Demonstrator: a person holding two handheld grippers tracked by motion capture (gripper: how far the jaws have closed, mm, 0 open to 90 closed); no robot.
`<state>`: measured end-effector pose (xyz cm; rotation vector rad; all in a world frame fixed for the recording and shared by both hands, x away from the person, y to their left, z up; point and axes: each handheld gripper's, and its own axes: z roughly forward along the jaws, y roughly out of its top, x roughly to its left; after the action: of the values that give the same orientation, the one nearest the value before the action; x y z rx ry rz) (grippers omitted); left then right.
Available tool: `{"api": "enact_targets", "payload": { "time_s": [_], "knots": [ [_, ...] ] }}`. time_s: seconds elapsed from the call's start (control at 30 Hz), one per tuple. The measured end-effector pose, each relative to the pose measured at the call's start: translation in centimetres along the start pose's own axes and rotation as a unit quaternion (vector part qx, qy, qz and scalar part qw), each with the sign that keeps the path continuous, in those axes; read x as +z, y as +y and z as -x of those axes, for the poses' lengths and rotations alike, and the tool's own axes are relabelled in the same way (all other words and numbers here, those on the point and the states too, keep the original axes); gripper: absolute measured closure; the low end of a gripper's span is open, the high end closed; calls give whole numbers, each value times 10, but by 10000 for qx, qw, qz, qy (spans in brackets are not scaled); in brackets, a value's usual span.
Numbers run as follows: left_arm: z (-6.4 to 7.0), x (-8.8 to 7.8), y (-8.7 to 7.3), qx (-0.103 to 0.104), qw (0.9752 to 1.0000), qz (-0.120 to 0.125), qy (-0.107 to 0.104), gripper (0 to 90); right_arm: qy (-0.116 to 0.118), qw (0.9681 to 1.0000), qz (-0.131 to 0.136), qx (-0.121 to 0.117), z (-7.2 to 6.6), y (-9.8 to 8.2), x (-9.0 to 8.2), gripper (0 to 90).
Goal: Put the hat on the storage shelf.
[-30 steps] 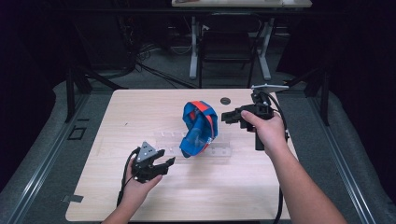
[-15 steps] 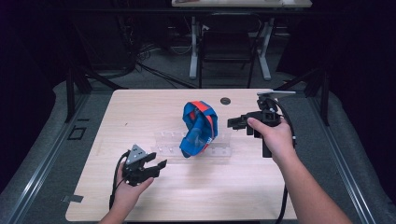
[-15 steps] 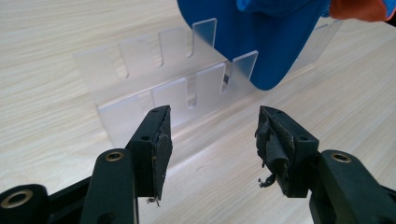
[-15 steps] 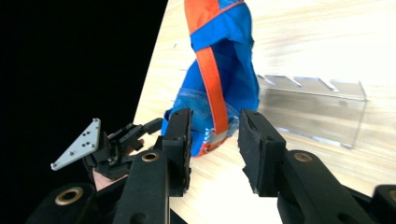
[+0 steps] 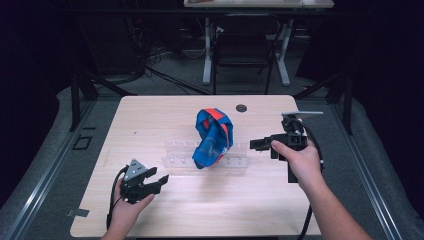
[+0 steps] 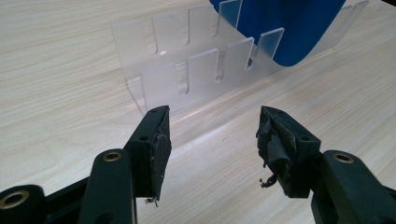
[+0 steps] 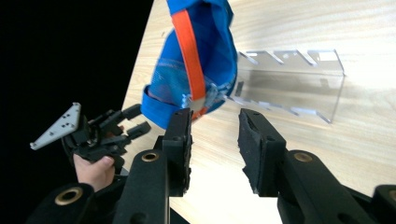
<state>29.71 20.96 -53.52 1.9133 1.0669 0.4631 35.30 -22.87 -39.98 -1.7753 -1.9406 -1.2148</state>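
Cap (image 5: 214, 137), blue with an orange stripe, sits propped in the clear slotted rack (image 5: 175, 159) mid-worktop (image 5: 150, 115). Your right claw (image 7: 212, 140), just widened, and left claw (image 6: 212, 140) both stand spread, empty. Mesh panel shows in right gripper view; no legible writing.

Dim lab or studio recording space, light wooden table (image 5: 150, 120) on grey carpet, black stands, loose floor cables (image 5: 165, 75), another desk (image 5: 250, 4) behind

No text, label or number (nor any brand) is readable anywhere.
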Motion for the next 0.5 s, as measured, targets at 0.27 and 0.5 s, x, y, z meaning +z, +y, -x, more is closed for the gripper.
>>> {"api": "enact_targets", "payload": {
  "time_s": [0.27,0.5],
  "knots": [
    [-7,3,-9,-96,9999,-30,55,446,-116,9999,32,19,15,-20,3,639],
    [-8,7,-14,-1,9999,-96,66,443,-325,9994,89,-78,27,-39,12,606]
  ]
}}
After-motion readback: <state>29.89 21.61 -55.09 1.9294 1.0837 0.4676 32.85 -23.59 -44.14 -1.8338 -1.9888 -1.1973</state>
